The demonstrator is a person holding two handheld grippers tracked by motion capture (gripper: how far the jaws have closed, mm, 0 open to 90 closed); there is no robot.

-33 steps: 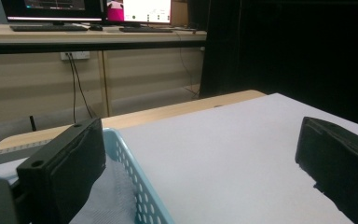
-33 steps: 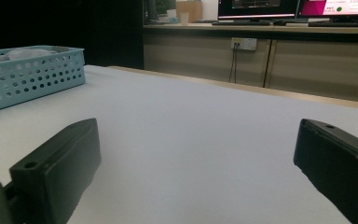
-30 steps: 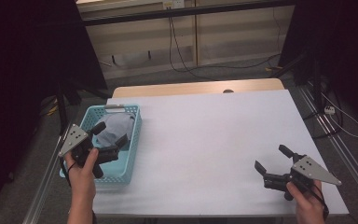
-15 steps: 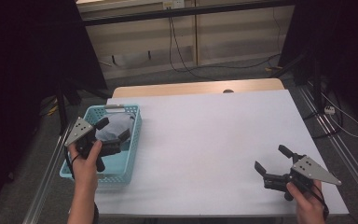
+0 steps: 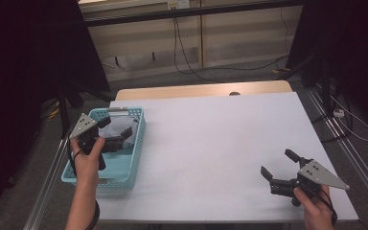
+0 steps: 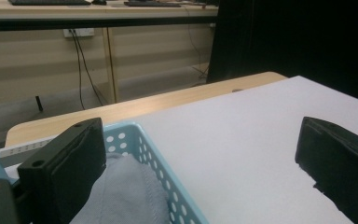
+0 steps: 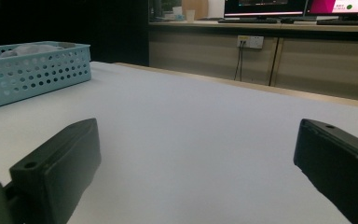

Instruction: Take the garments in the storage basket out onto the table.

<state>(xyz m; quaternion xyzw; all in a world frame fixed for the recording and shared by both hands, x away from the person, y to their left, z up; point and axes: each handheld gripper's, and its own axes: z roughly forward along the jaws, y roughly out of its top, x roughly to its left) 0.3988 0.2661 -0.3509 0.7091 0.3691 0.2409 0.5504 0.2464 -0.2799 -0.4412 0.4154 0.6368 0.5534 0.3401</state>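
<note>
High view first: the bench [image 5: 220,143] is a broad white sheet, with a pale blue basket [image 5: 136,143] sitting at its left edge. The basket's long axis runs away from the person, front to back. Inside lies a grey cloth [image 5: 124,130], bunched toward the far half of the basket; in the left gripper view it shows as a soft mound just under the near jaw, inside the perforated wall.

The left tool [image 5: 112,143] hangs over the basket, jaws spread wide and pointing across toward the right wall, nothing between them. The cloth lies directly below and slightly beyond it, so by my reckoning a short drop and a small push away from the person would put the jaws around the fabric. One jaw looks to sit over the cloth, the other out past the basket rim over bare bench, which I judge means the tool wants shifting left before closing.

The right tool [image 5: 278,167] is held low near the front right corner, well apart from the basket, also wide and empty. The left hand [image 5: 87,155] is plainly the nearer one.
</note>
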